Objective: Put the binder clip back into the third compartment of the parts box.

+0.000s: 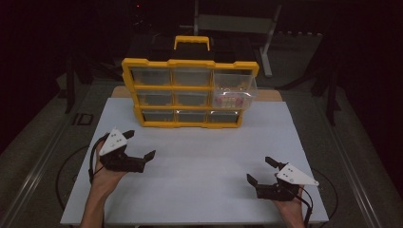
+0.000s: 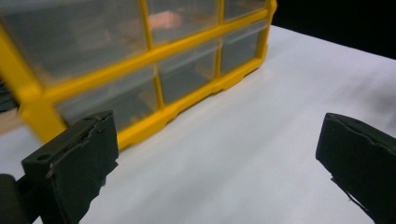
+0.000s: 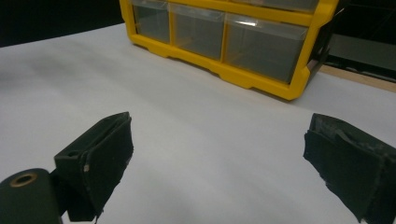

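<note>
Near the table's (image 1: 199,190) front corners, both the left gripper (image 1: 141,145) and right gripper (image 1: 261,170) hover with jaws spread and empty, while the yellow organizer (image 1: 190,90) stands at the far edge, its top-right drawer (image 1: 234,90) pulled out.

A white table (image 1: 199,161) carries a yellow drawer cabinet (image 1: 190,92) at the middle of its far edge, one upper right drawer (image 1: 234,89) pulled out.

A dim workshop or lab: a white desk (image 1: 199,161) carries a yellow parts cabinet (image 1: 190,92) of clear drawers (one pulled out), with metal stands (image 1: 266,42) and bare floor in the dark behind.
</note>
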A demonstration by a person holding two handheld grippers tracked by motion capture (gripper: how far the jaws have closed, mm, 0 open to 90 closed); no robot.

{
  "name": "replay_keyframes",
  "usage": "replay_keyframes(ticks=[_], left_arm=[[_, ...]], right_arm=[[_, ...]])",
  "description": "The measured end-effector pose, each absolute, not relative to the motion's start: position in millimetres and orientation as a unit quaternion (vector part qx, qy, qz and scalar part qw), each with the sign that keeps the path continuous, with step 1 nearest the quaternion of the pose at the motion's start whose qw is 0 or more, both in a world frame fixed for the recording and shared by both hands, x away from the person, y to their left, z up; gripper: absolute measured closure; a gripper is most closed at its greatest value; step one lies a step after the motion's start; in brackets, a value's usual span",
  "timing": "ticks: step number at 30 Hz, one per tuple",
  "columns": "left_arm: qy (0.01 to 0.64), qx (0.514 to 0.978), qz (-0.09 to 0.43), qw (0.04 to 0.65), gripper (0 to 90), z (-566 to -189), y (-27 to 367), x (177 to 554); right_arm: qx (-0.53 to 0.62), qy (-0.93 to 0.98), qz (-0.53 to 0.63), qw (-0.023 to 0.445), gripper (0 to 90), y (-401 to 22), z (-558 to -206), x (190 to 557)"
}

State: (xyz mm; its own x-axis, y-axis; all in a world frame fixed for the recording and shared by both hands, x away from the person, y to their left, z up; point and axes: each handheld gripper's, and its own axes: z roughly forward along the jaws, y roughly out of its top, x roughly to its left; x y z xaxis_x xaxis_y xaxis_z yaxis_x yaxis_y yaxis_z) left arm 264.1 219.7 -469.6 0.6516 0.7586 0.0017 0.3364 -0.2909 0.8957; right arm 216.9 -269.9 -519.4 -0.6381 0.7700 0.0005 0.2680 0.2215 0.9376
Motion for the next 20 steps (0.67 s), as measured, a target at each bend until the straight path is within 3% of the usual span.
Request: replay_keyframes(ticks=[9,20], left_arm=[[0.392,0.74,0.235,0.493,0.0,-512.2,250.6,226.2],[0.416,0.708,0.25,0.513,0.0,-510.7,264.6,216.1]], right_arm=[[0.358,0.733,0.525,0.242,7.7,-271.6,-520.7,219.7],[0.36,0.733,0.523,0.245,7.7,-273.1,-522.0,218.8]])
